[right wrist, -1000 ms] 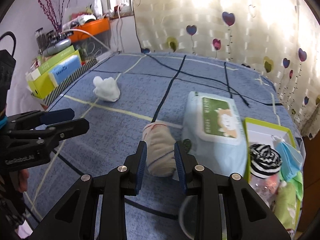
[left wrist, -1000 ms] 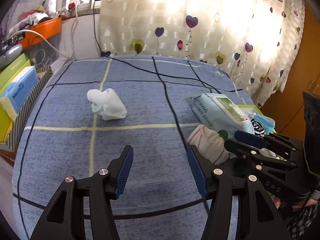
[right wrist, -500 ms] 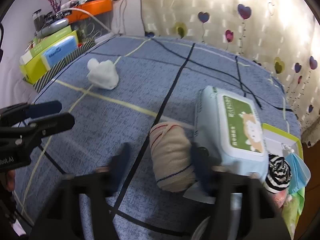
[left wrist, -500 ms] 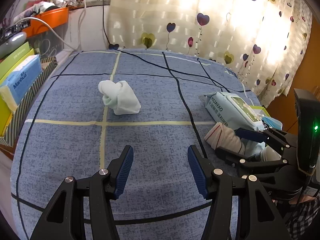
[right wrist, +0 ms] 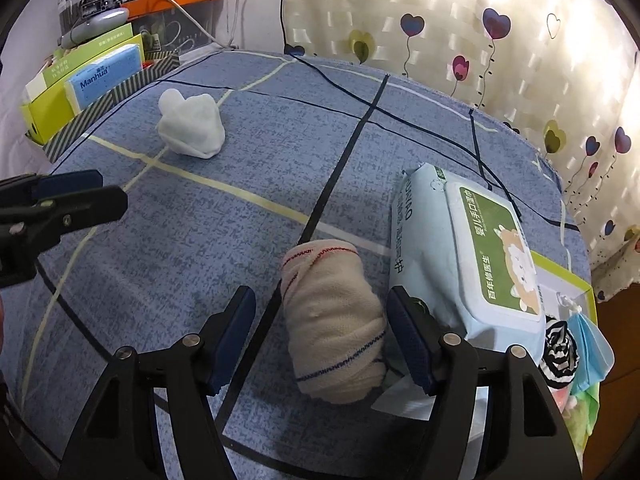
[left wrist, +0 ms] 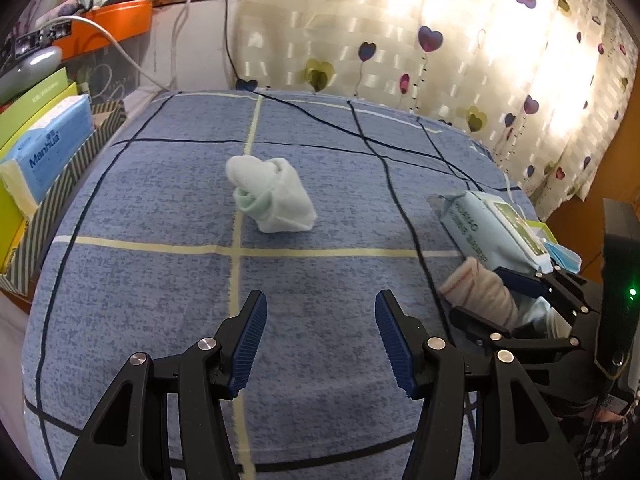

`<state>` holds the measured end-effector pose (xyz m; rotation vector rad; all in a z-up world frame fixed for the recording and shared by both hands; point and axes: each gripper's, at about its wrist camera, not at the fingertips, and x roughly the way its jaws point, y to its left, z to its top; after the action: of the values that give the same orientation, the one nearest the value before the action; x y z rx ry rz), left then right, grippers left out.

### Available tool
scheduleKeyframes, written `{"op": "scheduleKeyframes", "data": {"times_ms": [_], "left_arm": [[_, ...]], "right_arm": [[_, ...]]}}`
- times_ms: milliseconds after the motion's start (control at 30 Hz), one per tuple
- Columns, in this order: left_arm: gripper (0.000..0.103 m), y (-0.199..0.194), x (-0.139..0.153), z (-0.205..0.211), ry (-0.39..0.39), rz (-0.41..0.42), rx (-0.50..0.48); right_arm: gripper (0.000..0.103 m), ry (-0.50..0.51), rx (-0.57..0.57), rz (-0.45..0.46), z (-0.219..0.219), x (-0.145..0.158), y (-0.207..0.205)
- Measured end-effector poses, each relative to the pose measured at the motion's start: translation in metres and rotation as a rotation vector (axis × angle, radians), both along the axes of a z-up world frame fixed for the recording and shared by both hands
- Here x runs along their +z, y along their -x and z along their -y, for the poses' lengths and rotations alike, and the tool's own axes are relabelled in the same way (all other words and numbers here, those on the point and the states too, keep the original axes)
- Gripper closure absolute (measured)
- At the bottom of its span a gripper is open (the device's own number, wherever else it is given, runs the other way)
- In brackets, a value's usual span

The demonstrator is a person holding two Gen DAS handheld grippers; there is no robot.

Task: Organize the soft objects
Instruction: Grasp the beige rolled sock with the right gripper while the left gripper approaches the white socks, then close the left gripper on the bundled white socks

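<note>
A beige rolled sock (right wrist: 332,320) with red and blue stripes lies on the blue bedsheet (right wrist: 224,232), against a pack of wet wipes (right wrist: 472,256). My right gripper (right wrist: 320,296) straddles the roll; its jaws are closing, with a gap on both sides and the pads not pressing. In the left wrist view the same roll (left wrist: 480,292) shows between the right gripper's fingers (left wrist: 516,280). A white sock bundle (left wrist: 272,196) lies farther up the bed. My left gripper (left wrist: 320,296) hangs open and empty short of it.
A striped box with a blue tissue pack (left wrist: 52,144) and green boxes lines the bed's left edge. At the right edge a yellow-rimmed tray (right wrist: 568,280) holds a striped black-and-white sock (right wrist: 558,344) and a blue mask (right wrist: 592,344). Heart-print curtains (left wrist: 440,48) hang behind.
The right gripper's jaws, shut on the beige roll before, have spread and let it go onto the bed. The left gripper has moved closer to the white bundle.
</note>
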<state>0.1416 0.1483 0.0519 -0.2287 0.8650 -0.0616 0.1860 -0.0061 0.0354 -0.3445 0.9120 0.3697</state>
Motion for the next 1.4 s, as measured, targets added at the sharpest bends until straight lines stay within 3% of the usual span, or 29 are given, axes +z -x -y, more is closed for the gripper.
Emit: {"op": "scheduleKeyframes", "data": {"times_ms": [67, 367, 700, 1400], "left_arm": [[0.047, -0.004, -0.001, -0.005, 0.000, 0.002, 0.000], [0.032, -0.026, -0.002, -0.027, 0.013, 0.006, 0.003], [0.030, -0.062, 0.001, -0.032, -0.064, 0.018, 0.008], [0.029, -0.109, -0.024, -0.029, -0.070, -0.064, 0.011]], "right_arm": [[0.051, 0.012, -0.011, 0.014, 0.000, 0.001, -0.001], [0.055, -0.030, 0.001, 0.022, -0.004, 0.011, 0.004], [0.056, -0.071, 0.025, 0.026, -0.015, 0.018, 0.019], [0.056, -0.128, -0.007, 0.034, -0.008, 0.019, 0.023]]}}
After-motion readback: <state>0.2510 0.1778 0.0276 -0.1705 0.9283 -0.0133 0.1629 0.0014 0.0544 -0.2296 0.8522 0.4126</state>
